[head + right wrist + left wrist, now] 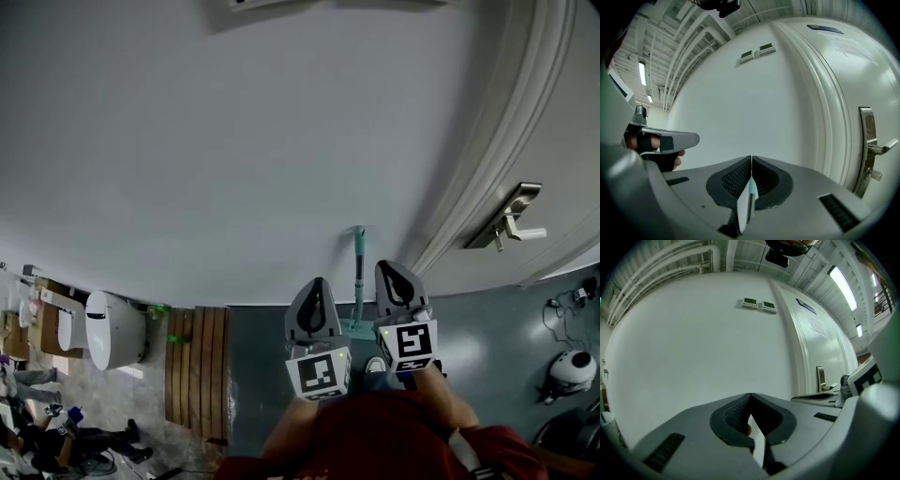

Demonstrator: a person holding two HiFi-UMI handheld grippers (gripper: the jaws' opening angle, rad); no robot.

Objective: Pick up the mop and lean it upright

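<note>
The mop has a teal handle [359,272] that stands upright against the white wall [234,159], with its teal head [357,328] on the grey floor. My left gripper [315,284] is just left of the handle and my right gripper [392,267] just right of it, both pointing at the wall. In the left gripper view its gripper [750,395] has its tips together and nothing between them. The right gripper [751,158] is likewise shut, and a thin teal sliver of the mop [752,186] shows through the slit below its tips.
A white door [553,141] with a metal lever handle [514,223] is at the right. A wooden slatted mat [197,361] and a white toilet [111,328] lie to the left. A white helmet [569,370] lies on the floor at the right. Two wall control panels [759,304] hang high up.
</note>
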